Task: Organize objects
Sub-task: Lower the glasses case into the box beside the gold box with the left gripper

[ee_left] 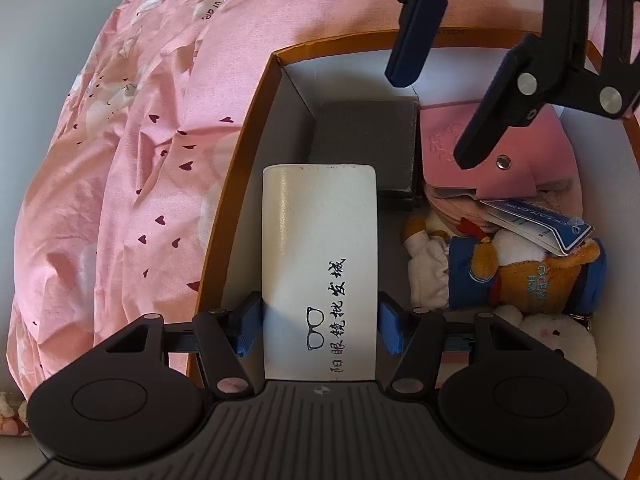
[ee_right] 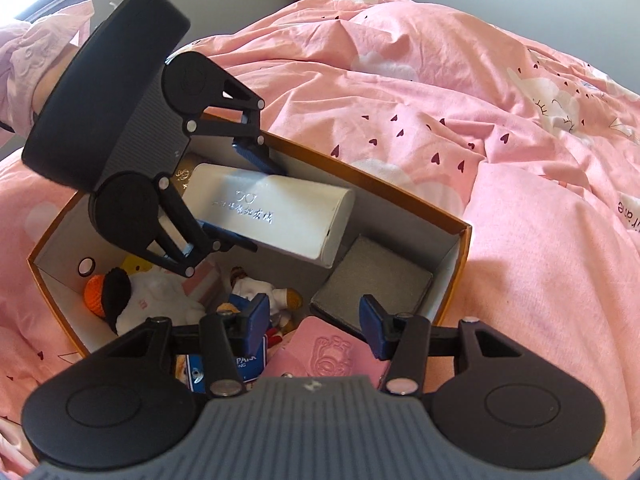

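Your left gripper (ee_left: 320,326) was clamped on the white glasses case (ee_left: 320,264) with black lettering, tilted over the orange box (ee_right: 452,276), while your right gripper (ee_right: 314,326) stood apart, empty.

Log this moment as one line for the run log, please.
left gripper: shut on white glasses case, over orange box | right gripper: open, above pink wallet | box on pink bedspread

Left hand-held gripper (ee_left: 319,328) clamped, angled steeply down; right hand-held gripper (ee_right: 314,328) parted, empty.
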`<state>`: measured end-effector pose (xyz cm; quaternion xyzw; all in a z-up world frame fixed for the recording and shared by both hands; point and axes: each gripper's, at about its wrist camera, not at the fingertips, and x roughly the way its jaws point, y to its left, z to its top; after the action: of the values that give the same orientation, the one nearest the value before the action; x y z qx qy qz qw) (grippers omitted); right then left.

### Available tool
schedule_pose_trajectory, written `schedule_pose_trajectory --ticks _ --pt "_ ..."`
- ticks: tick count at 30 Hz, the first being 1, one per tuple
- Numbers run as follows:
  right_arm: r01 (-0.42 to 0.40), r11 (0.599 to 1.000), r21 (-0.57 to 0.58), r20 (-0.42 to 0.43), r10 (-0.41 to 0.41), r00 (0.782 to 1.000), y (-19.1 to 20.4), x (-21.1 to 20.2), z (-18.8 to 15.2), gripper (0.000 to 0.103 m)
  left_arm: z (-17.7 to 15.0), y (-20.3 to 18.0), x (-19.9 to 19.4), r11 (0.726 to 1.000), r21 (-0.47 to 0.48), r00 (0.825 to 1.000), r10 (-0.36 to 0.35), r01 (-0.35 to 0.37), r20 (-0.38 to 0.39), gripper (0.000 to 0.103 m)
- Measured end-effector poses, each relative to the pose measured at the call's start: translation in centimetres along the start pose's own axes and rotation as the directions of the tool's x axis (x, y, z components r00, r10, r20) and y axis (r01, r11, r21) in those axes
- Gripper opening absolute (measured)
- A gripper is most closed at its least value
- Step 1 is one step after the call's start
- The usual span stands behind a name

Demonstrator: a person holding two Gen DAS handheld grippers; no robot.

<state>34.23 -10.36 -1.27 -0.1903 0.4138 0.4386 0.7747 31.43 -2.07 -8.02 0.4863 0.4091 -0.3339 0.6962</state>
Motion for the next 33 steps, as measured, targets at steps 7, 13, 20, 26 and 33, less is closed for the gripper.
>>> schedule_pose_trajectory --ticks 7,13,20,26,33 --pt "0.017 1.000 -0.003 -0.017 -0.017 1.000 0.0 0.9 0.7 0.052 0.3 0.6 0.7 0.999 0.027 0.999 -0.039 0.040 -0.035 0.069" --pt "0.015 1.000 -0.002 -0.036 -0.015 0.999 0.0 2.5 1.1 0.049 0.1 1.0 0.4 0.997 0.034 0.997 -0.065 0.066 -0.046 0.069" --pt "0.127 0.989 -0.080 -0.050 -0.131 0.990 1.1 5.2 1.3 0.049 0.3 0.6 0.5 0.997 0.050 0.997 -0.054 0.057 -0.057 0.069" --pt "0.150 0.985 -0.086 -0.056 -0.155 0.986 0.7 5.7 1.0 0.048 0.5 0.5 0.7 0.996 0.066 0.996 -0.056 0.060 -0.067 0.069" --pt "0.238 0.964 -0.115 -0.070 -0.247 0.967 -0.5 5.2 0.9 0.018 1.5 0.0 1.6 0.988 0.130 0.988 -0.066 0.084 -0.142 0.069"
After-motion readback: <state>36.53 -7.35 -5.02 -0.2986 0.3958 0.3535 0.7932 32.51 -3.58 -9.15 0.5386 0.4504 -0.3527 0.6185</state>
